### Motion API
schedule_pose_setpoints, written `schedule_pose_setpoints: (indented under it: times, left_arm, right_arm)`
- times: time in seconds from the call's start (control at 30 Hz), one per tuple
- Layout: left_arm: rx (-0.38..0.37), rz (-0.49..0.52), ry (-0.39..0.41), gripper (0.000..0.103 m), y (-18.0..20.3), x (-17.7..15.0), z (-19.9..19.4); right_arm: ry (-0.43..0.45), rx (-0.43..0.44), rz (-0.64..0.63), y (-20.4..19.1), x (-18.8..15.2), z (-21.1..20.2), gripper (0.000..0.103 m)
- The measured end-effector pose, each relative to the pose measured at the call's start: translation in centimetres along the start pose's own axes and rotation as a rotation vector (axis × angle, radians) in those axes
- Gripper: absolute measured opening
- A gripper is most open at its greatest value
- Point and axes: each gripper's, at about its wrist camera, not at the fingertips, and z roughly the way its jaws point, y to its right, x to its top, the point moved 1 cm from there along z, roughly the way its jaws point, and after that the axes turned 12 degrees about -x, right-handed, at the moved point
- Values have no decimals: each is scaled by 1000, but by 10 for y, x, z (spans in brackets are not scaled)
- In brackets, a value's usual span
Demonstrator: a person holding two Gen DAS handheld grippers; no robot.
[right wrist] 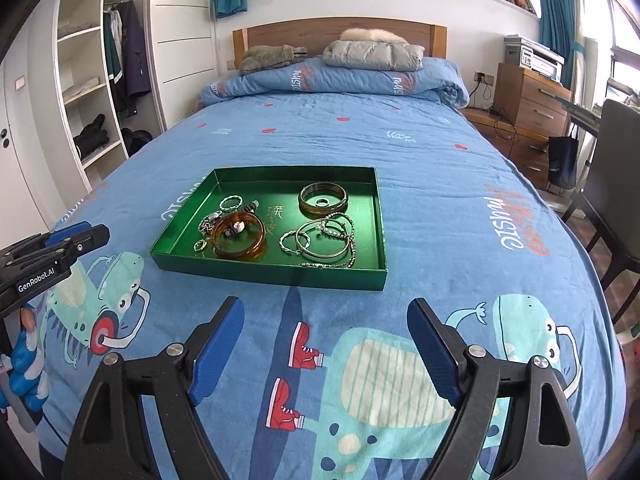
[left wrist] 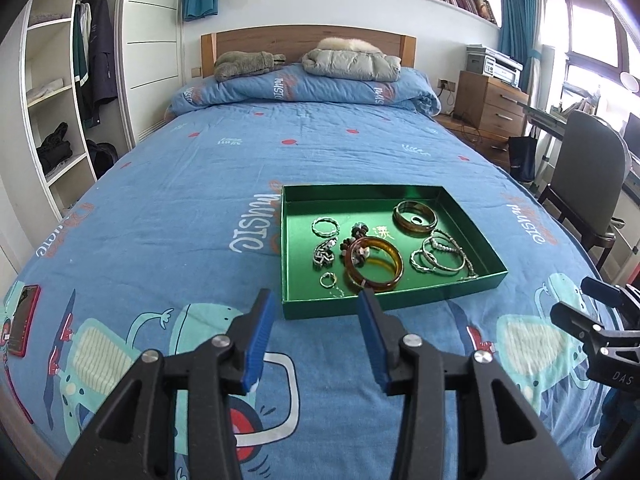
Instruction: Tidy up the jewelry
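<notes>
A green tray [left wrist: 384, 303] [right wrist: 272, 274] lies on the blue bedspread. In it are an amber bangle [left wrist: 390, 280] [right wrist: 240, 252], a darker bangle [left wrist: 416, 220] [right wrist: 323, 199], several silver bracelets [left wrist: 440, 258] [right wrist: 320, 240], a small ring [left wrist: 328, 279] [right wrist: 200, 245] and a silver chain piece [left wrist: 324, 254]. My left gripper [left wrist: 316, 300] is open and empty just in front of the tray's near wall. My right gripper [right wrist: 326, 308] is open and empty in front of the tray; it also shows in the left wrist view [left wrist: 600, 320].
A red phone [left wrist: 24, 320] lies at the bed's left edge. A folded duvet [left wrist: 304, 88] and jackets are at the headboard. A chair [left wrist: 588, 176] and wooden drawers [left wrist: 492, 104] stand to the right, wardrobe shelves [left wrist: 52, 92] to the left.
</notes>
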Motion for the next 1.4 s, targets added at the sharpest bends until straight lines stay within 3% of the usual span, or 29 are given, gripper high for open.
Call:
schedule_pose_setpoints:
  times: [0.63, 1.4]
  left_arm:
    - [57, 2, 50, 48, 4, -21, -47]
    - [100, 41, 95, 49, 18, -27, -76]
  right_arm:
    - [60, -16, 31, 12, -21, -35, 102]
    - [79, -14, 19, 7, -39, -55, 103]
